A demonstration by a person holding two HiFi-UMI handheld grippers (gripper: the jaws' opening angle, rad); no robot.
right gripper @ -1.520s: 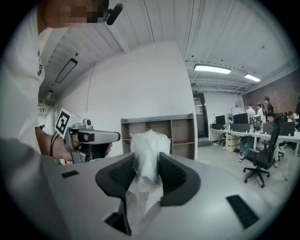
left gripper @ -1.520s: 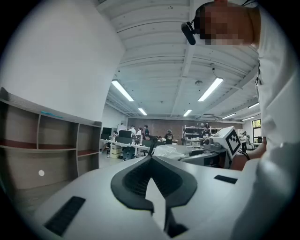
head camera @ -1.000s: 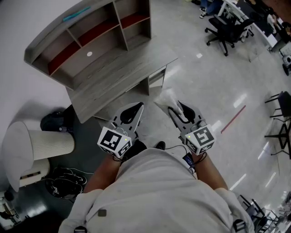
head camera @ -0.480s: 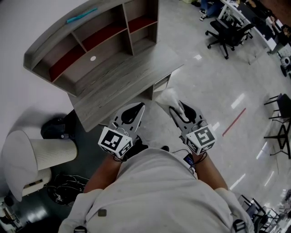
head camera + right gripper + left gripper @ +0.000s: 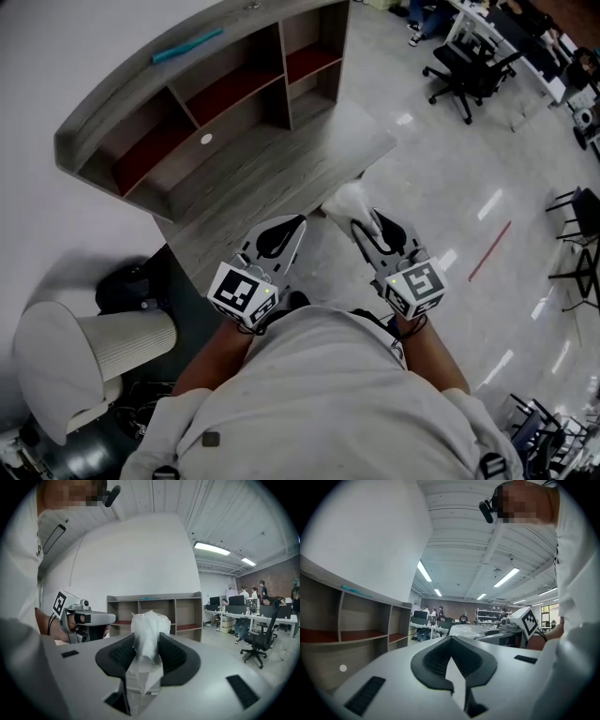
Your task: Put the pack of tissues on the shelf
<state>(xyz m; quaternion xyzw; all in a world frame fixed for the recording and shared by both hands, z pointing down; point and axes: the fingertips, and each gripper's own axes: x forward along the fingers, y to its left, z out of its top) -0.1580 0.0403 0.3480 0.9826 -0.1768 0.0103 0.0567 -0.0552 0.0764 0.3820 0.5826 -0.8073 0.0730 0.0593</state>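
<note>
The white right gripper (image 5: 147,644) has its black pads pressed, roughly half closed, on a soft white pack of tissues in clear wrap (image 5: 149,620), which juts past the tips toward 12 o'clock. The pack looks light and squashy, so a mid-body pinch suits it. At 9 o'clock, the left gripper (image 5: 451,638) is closed and empty. The grey wood-grain shelf unit (image 5: 234,103) stands beyond at 11 o'clock, apart from the pack.

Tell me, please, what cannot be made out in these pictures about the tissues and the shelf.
Head view: right hand-held gripper hides the rear of the pack of tissues.
Head view: turquoise thing atop the shelf, too small to identify.
Right gripper view: left hand-held gripper covers the shelf's lower left.
</note>
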